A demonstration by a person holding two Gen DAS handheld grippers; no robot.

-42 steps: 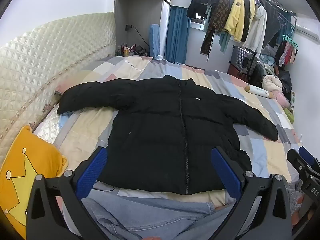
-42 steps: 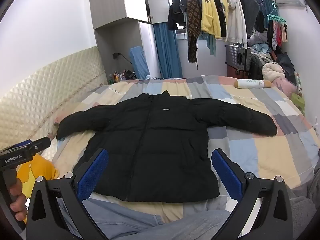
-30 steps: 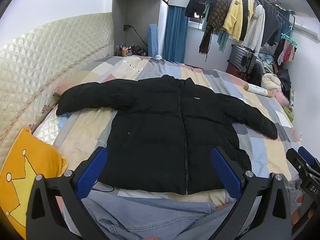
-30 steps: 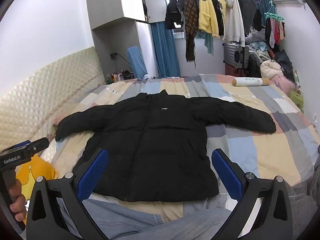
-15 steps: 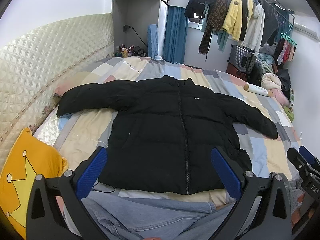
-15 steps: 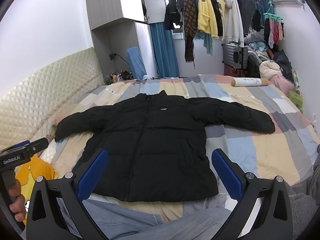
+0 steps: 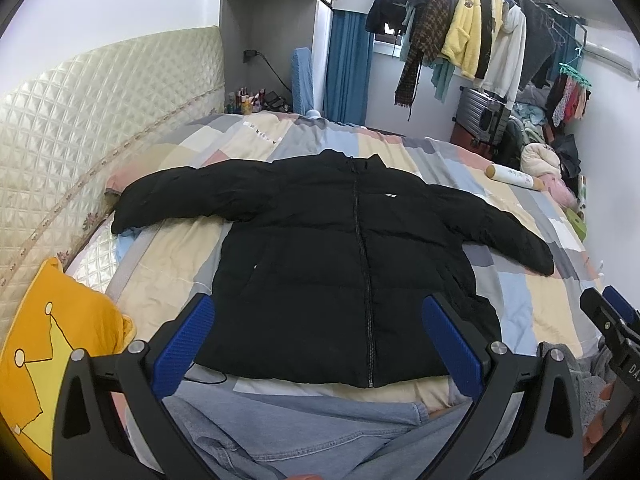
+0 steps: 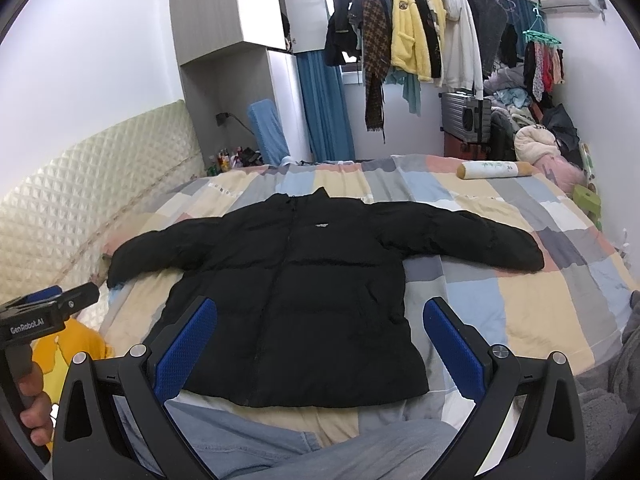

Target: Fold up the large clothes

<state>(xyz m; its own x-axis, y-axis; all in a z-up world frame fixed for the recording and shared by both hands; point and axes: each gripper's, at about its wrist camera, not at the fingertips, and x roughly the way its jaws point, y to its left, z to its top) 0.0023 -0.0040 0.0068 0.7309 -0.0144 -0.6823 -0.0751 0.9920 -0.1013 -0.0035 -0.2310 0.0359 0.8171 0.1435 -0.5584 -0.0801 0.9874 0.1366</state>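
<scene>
A black puffer jacket (image 7: 340, 264) lies flat and zipped on the patchwork bed (image 7: 160, 280), front up, both sleeves spread out sideways. It also shows in the right wrist view (image 8: 304, 292). My left gripper (image 7: 318, 332) is open and empty, held above the jacket's hem near the bed's front edge. My right gripper (image 8: 320, 336) is open and empty, also above the hem. The right gripper shows at the right edge of the left wrist view (image 7: 612, 328); the left one shows at the left edge of the right wrist view (image 8: 44, 316).
A yellow crown pillow (image 7: 52, 344) lies at the left by the quilted headboard (image 7: 80, 120). A rolled bolster (image 8: 496, 169) lies at the bed's far right. Clothes hang on a rail (image 8: 416, 40) behind. The person's jeans-clad legs (image 7: 304, 432) are at the front.
Both views shifted only slightly; the jacket has not moved and both grippers stay open.
</scene>
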